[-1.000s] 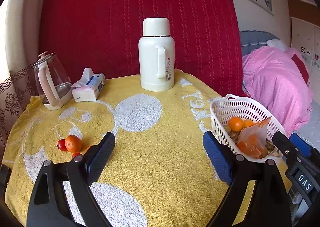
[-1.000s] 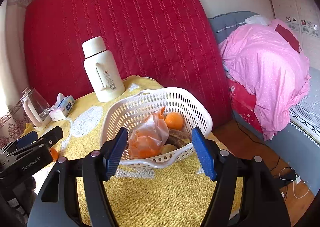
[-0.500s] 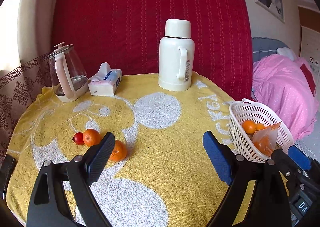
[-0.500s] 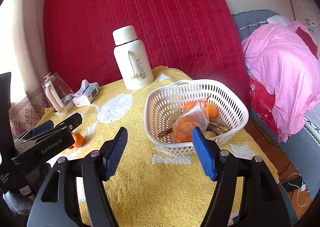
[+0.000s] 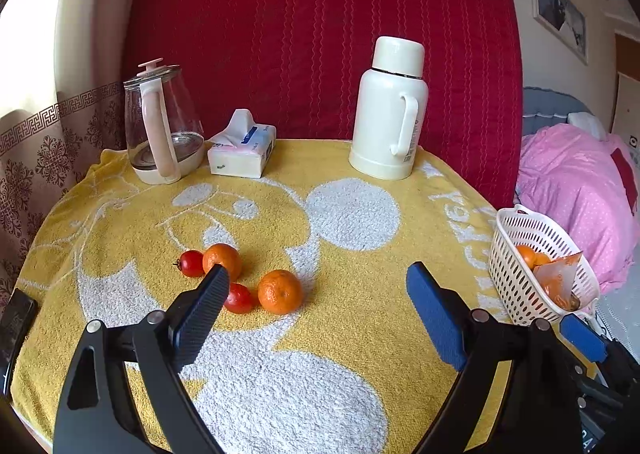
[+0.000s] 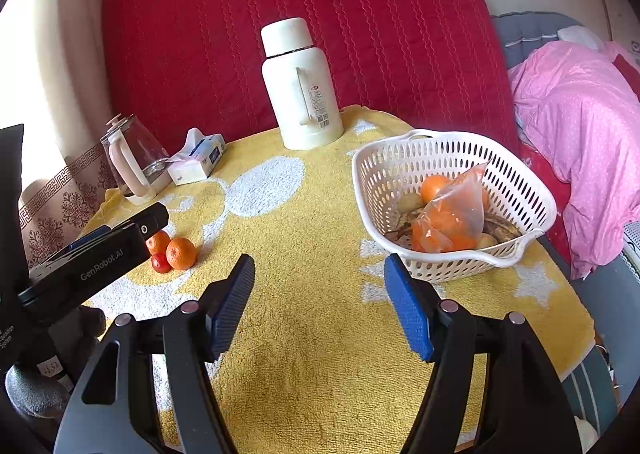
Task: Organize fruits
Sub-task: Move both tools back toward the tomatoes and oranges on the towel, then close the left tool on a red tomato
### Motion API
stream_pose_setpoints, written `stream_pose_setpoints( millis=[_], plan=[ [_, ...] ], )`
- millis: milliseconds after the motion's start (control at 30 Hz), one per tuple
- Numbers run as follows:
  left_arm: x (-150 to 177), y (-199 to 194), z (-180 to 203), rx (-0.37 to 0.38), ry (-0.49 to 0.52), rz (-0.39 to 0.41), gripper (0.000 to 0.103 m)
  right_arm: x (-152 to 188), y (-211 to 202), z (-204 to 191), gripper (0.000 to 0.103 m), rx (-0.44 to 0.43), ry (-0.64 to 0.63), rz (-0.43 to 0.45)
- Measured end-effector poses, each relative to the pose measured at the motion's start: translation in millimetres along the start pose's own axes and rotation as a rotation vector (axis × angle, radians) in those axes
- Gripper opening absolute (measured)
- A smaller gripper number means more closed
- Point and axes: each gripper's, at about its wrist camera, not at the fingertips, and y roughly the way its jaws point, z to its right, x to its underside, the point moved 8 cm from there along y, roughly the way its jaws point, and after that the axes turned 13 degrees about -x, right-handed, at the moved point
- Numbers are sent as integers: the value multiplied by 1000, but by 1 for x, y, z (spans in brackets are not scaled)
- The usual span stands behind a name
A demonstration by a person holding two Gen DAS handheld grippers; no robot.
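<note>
Two tangerines and two small red tomatoes lie loose on the yellow towel. My left gripper hovers open just short of them, and its left finger hides part of the nearer tomato. At the table's right edge sits a white slotted basket holding an orange, a plastic bag of oranges and some darker fruit. My right gripper is open and empty over bare towel, left of the basket. The loose fruit shows far left there, behind the left gripper's body.
A cream thermos, a tissue box and a glass kettle stand along the table's back edge against a red quilted panel. Pink bedding lies to the right of the table. A dark phone rests at the left edge.
Both grippers have swung left across the table. The basket slid to the right in both views and the loose fruit came to the middle of the left wrist view. Jaws unchanged.
</note>
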Motion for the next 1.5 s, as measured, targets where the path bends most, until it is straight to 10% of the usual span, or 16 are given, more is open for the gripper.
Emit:
stream_pose_setpoints(
  millis=[1333, 1500],
  plan=[
    [11, 62, -138, -158, -109, -84, 90, 23, 81, -36, 69, -12, -8, -123],
    [18, 82, -145, -139, -116, -148, 75, 24, 82, -37, 69, -21, -8, -125]
  ],
)
